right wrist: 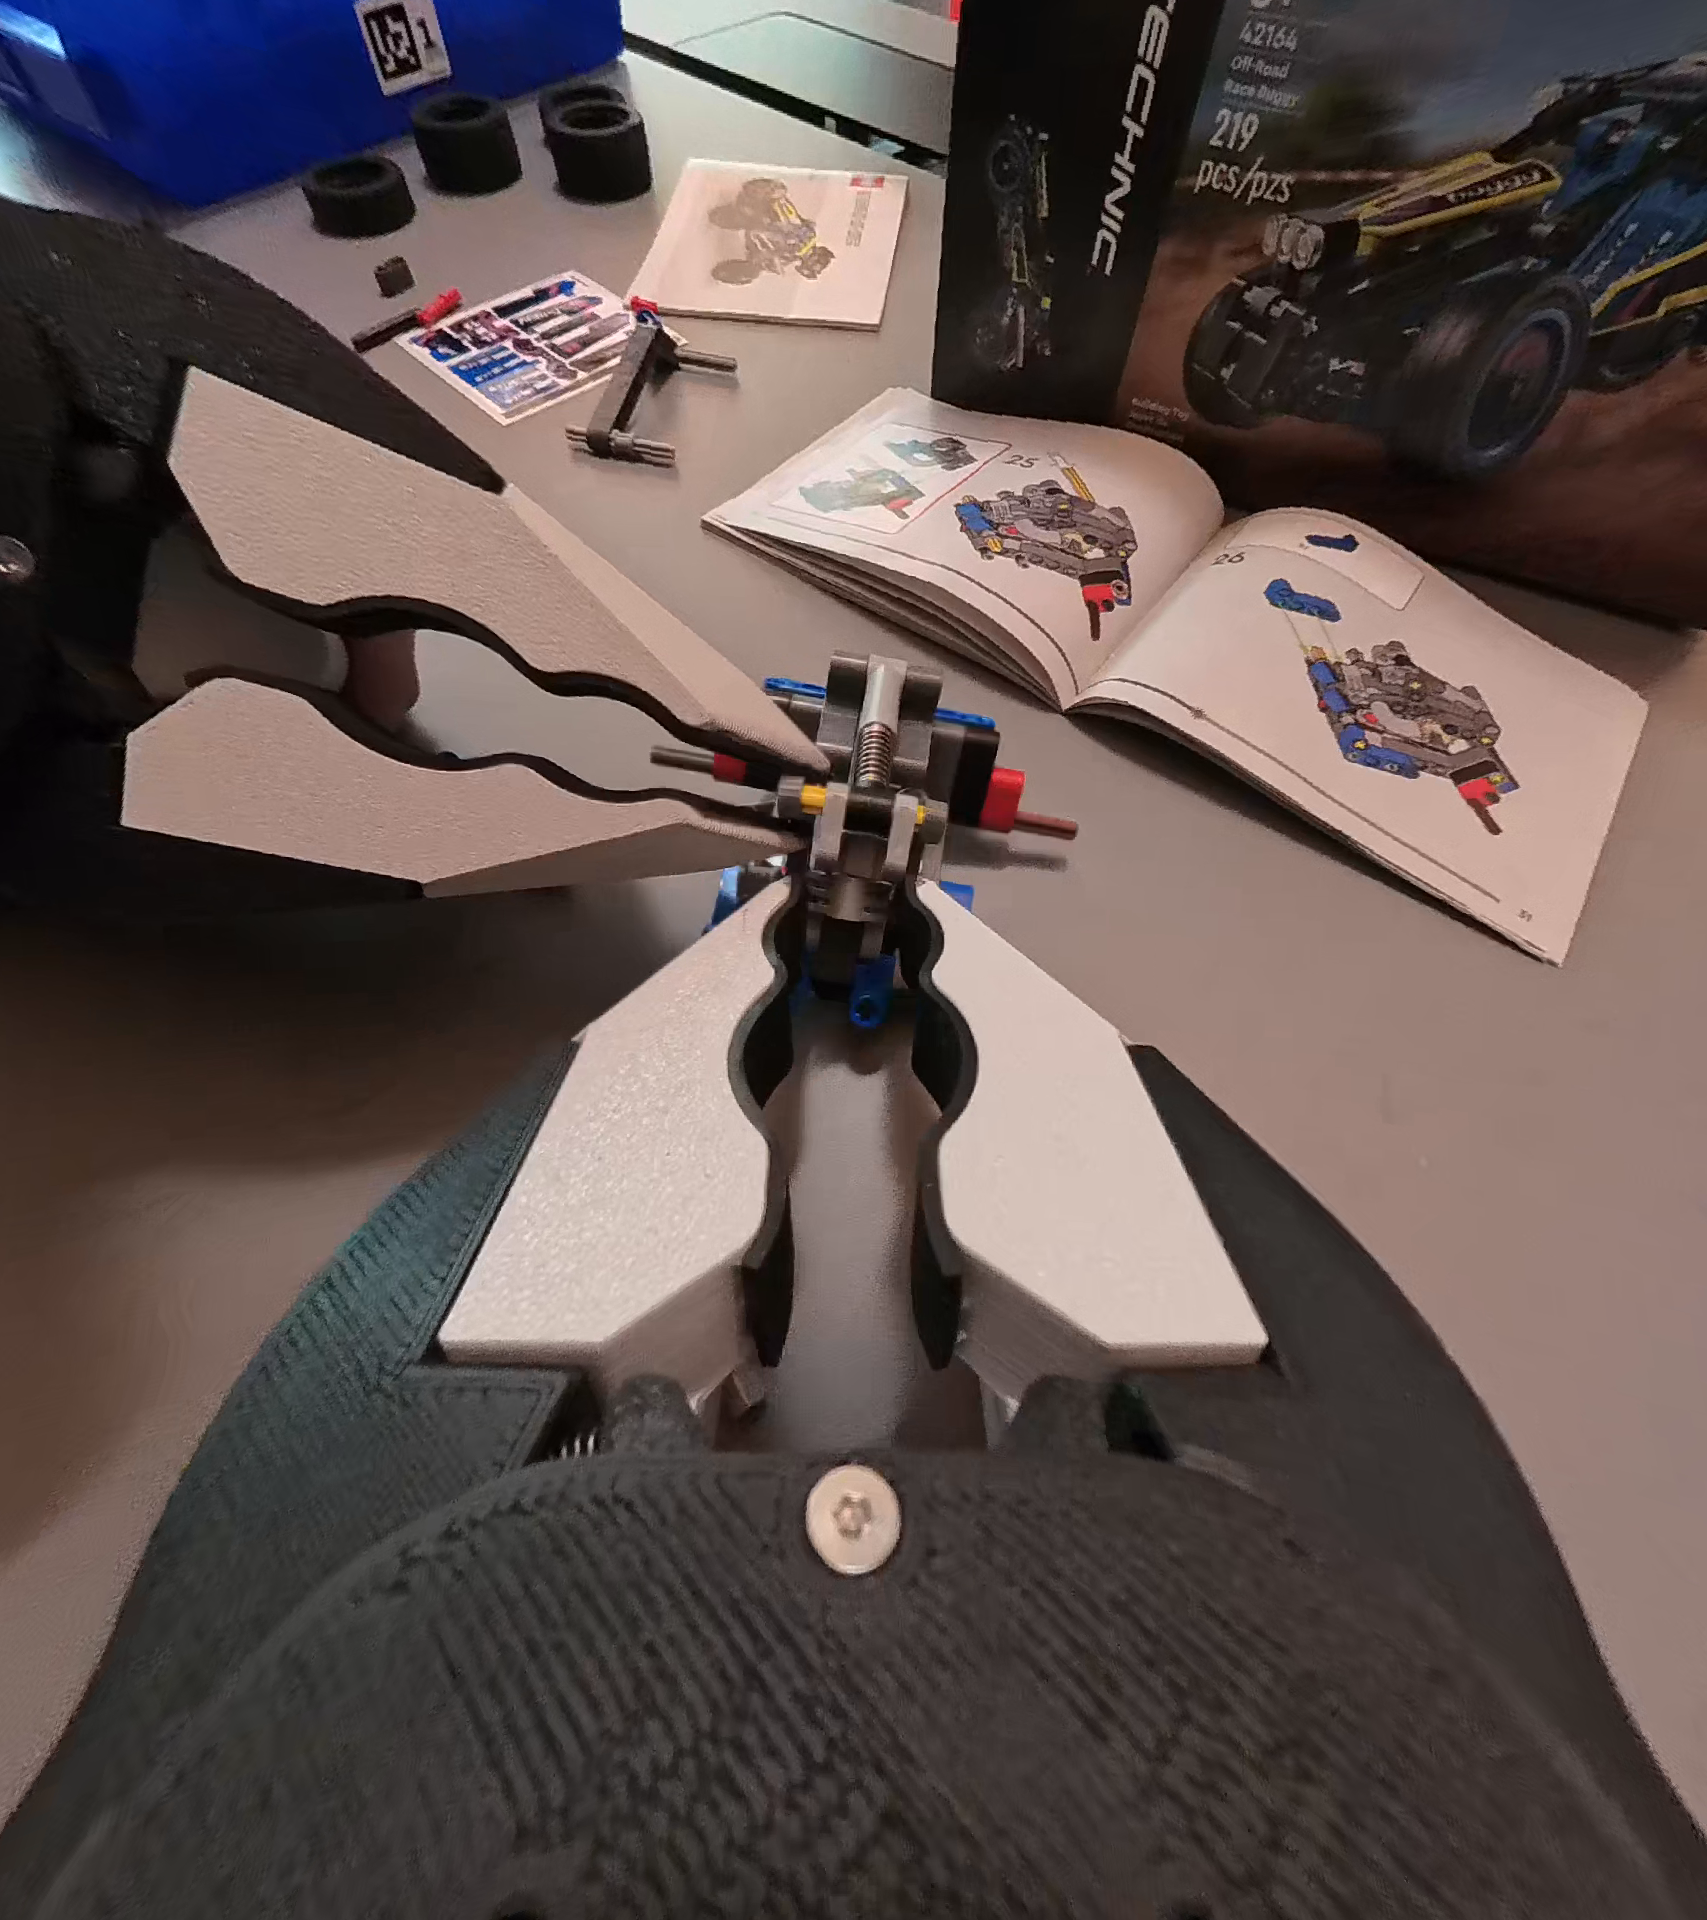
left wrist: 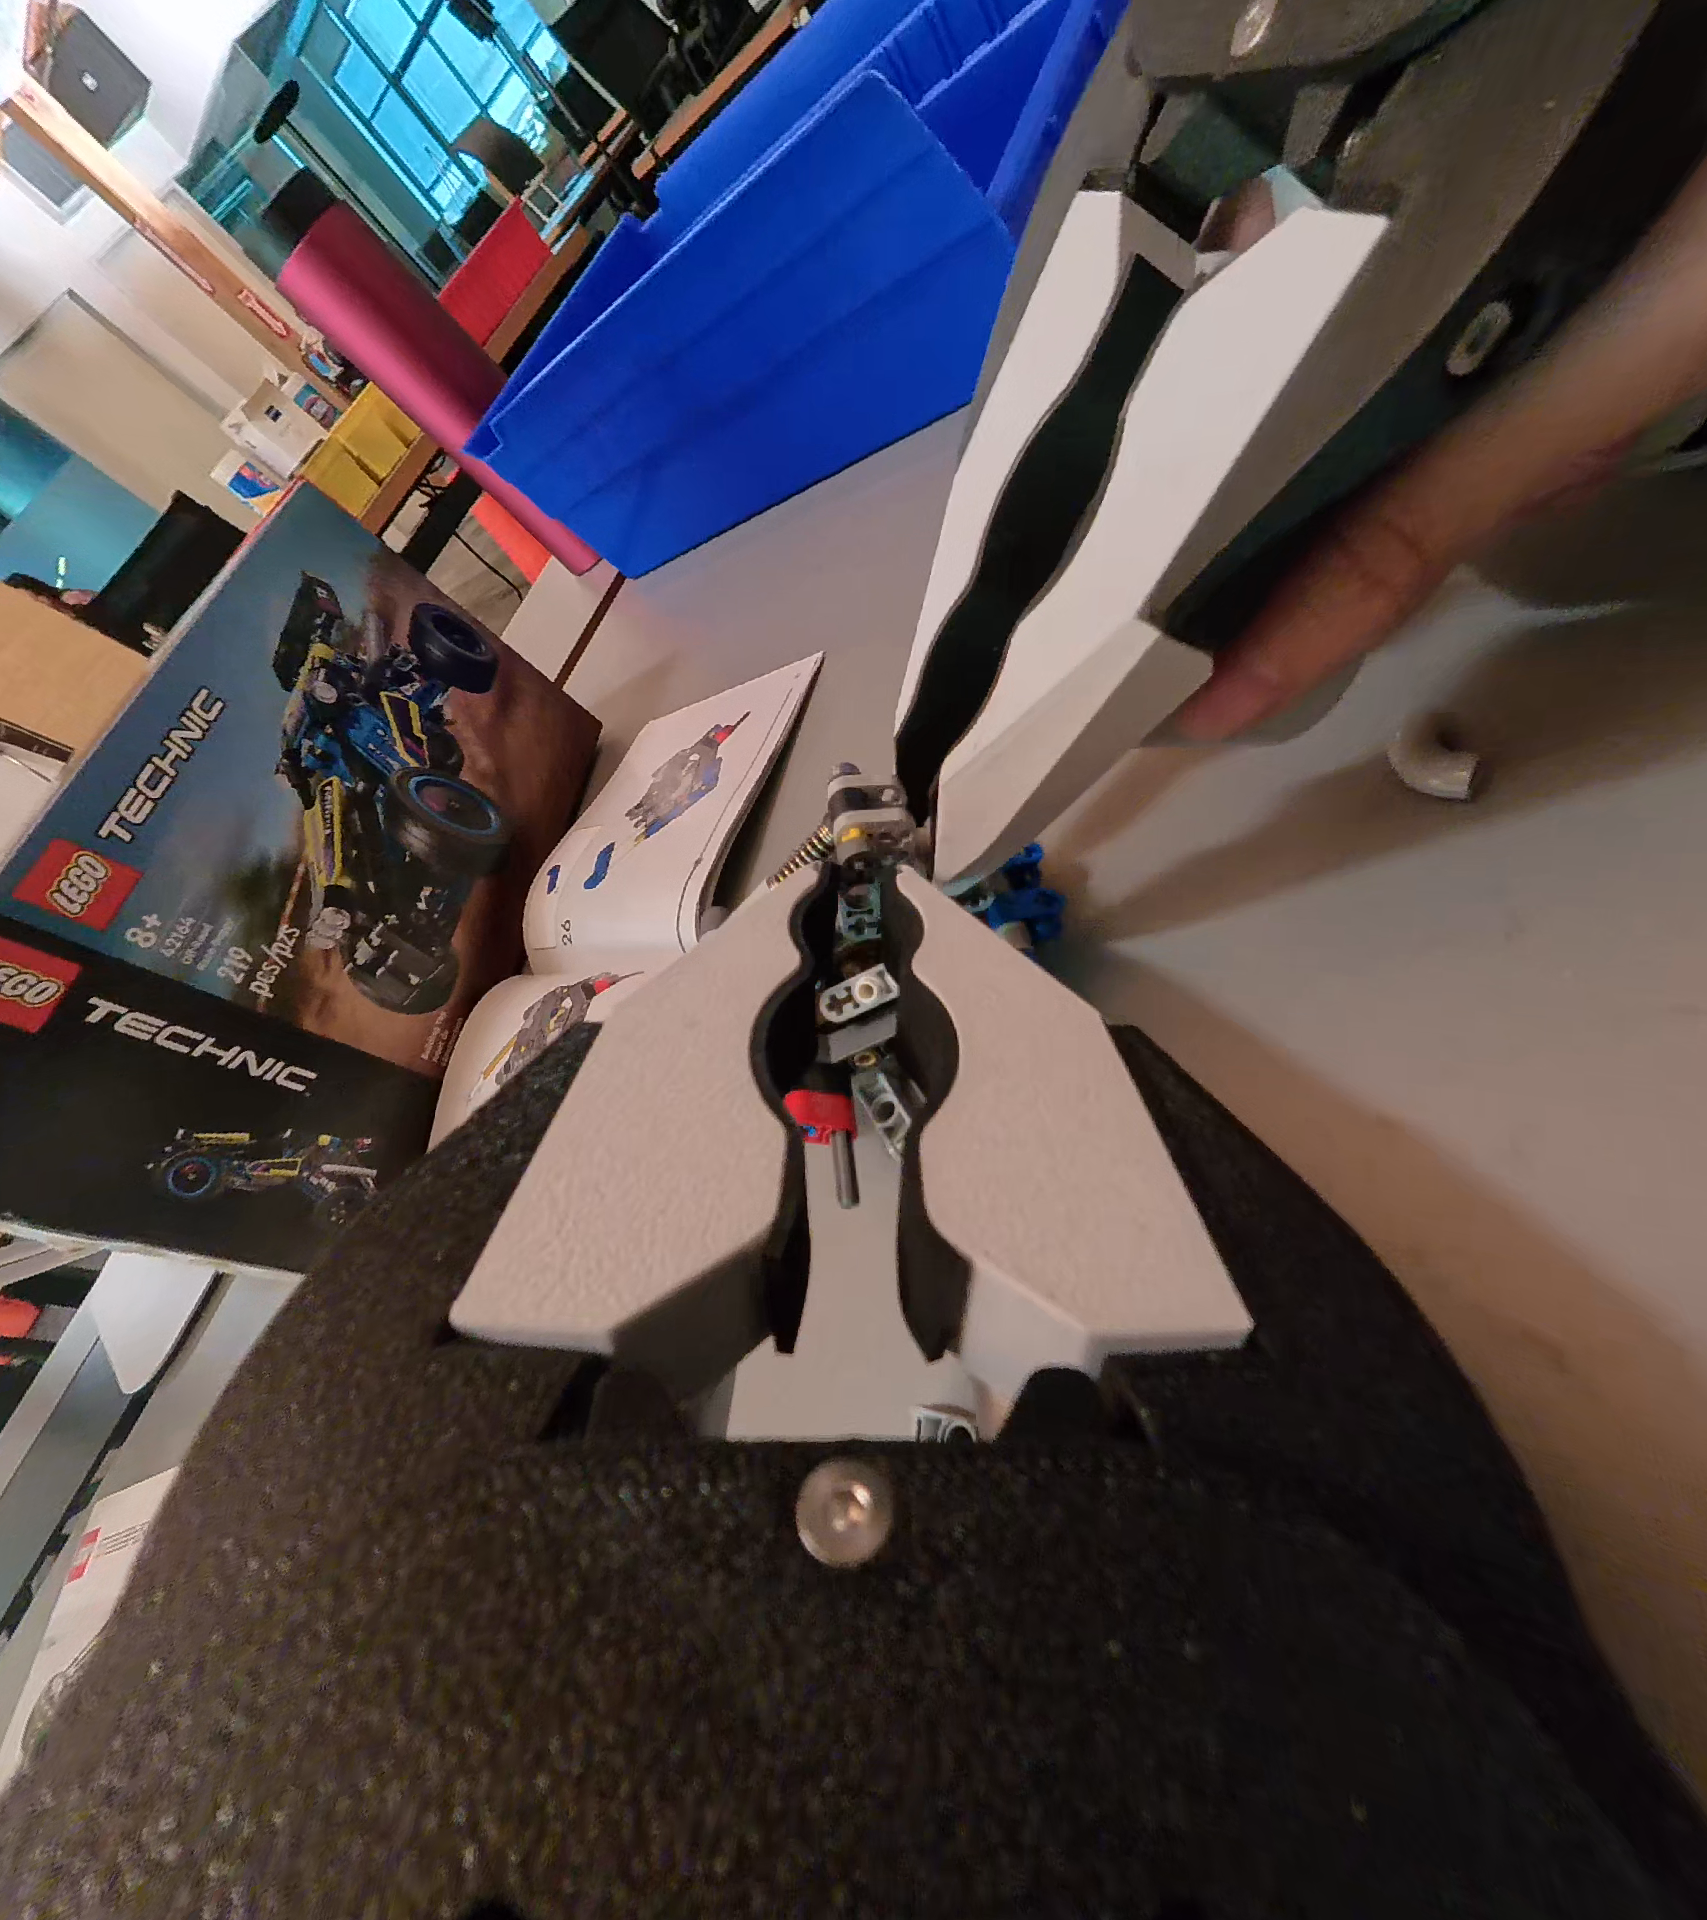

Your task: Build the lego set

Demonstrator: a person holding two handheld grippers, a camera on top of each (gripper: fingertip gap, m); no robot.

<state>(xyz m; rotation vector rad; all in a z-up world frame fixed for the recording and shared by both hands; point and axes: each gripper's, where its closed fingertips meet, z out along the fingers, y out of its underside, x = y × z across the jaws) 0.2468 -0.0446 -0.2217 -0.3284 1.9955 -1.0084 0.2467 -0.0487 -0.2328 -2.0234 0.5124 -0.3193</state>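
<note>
A small grey, black and blue brick assembly (right wrist: pixel 880 769) with a metal spring, red bushes and yellow pins is held just above the grey table (right wrist: pixel 1296 1091) by both grippers. My right gripper (right wrist: pixel 854 899) is shut on its lower grey and blue part. My left gripper (right wrist: pixel 802 798) comes in from the left and is shut on the assembly's side by the red bush. In the left wrist view the assembly (left wrist: pixel 864 821) runs between the fingers of my left gripper (left wrist: pixel 854 888), and my right gripper (left wrist: pixel 922 821) reaches down from the upper right, held by a hand (left wrist: pixel 1400 551).
An open instruction booklet (right wrist: pixel 1192 623) and the toy set's box (right wrist: pixel 1451 260) lie to the right. Blue bins (right wrist: pixel 205 83), three black tyres (right wrist: pixel 464 140), a sticker sheet (right wrist: pixel 527 343), a grey axle piece (right wrist: pixel 636 400) and a second booklet (right wrist: pixel 776 244) lie at the back left. My two grippers' fingertips are within a few centimetres of each other.
</note>
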